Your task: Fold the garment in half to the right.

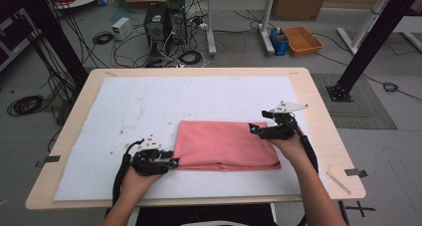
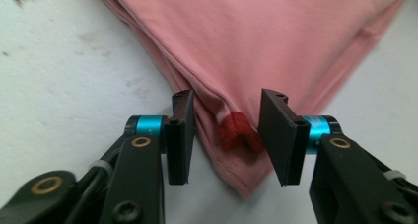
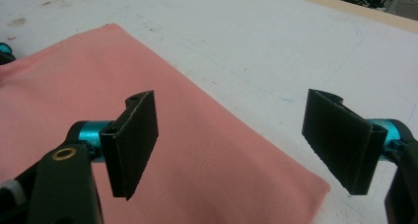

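Where the near left corner of the folded pink cloth (image 1: 226,145) lay between the jaws of the left gripper (image 2: 226,135), its layers were stacked and partly shadowed, and a small red patch (image 2: 235,130) on that corner could not be identified. The jaws stood parted on either side of the corner; the left gripper view suggested one pad touched the fabric edge, but no firm grip was evident. From the high view this gripper (image 1: 173,161) sat at the cloth's near left corner, held in the person's left hand (image 1: 137,178).

The right gripper (image 3: 241,145) was wide open, hovering above the cloth's far right part, its jaws apart and holding nothing. The high view placed it (image 1: 255,129) over the right end of the cloth, with the right hand (image 1: 291,146) covering part of that edge.

The cloth lay flat on a white mat (image 1: 149,106) covering a wooden table (image 1: 318,111), slightly right of centre, toward the near side. The mat bore scattered marks and stains. Beyond the table, computer towers (image 1: 164,22), tangled cables (image 1: 25,104) and an orange tray (image 1: 302,40) stood on the floor.
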Action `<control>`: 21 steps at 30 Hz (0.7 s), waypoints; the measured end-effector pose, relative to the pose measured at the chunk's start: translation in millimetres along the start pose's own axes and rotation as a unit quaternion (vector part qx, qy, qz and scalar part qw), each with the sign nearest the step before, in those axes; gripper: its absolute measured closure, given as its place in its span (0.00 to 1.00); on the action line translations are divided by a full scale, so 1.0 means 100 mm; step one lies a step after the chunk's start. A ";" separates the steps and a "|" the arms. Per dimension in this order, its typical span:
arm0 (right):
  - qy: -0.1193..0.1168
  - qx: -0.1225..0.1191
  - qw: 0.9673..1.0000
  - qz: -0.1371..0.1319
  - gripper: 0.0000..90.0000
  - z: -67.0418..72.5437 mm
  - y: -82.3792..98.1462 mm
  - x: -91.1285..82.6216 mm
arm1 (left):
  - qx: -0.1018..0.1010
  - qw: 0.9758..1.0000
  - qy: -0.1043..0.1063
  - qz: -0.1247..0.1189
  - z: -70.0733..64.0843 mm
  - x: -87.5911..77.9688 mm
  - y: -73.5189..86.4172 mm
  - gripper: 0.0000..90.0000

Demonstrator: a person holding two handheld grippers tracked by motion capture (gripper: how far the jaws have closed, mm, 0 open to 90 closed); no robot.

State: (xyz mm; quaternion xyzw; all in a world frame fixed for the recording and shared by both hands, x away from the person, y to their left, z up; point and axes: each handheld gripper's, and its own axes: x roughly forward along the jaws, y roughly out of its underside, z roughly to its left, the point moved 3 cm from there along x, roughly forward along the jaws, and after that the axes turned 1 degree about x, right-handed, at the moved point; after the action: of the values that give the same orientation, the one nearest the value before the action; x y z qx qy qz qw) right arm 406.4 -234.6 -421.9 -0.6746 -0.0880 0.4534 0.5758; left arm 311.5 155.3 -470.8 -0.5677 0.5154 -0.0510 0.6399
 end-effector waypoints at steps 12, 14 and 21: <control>-0.011 -0.016 1.000 0.001 0.24 0.12 -0.06 0.06 | 0.013 1.000 0.019 0.004 -0.08 0.03 0.00 0.84; -0.017 -0.022 1.000 0.007 0.24 0.15 -0.09 0.10 | 0.012 1.000 0.024 0.002 -0.08 0.03 -0.01 0.86; -0.042 -0.044 0.998 0.022 0.24 0.38 -0.33 0.33 | 0.018 0.999 0.041 -0.013 -0.05 0.01 -0.03 0.89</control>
State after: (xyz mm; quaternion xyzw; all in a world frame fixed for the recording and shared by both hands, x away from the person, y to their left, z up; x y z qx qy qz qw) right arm 411.4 -176.0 -407.4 -0.6812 -0.1172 0.4897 0.5315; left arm 310.1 150.5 -468.0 -0.5602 0.5330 -0.0921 0.6273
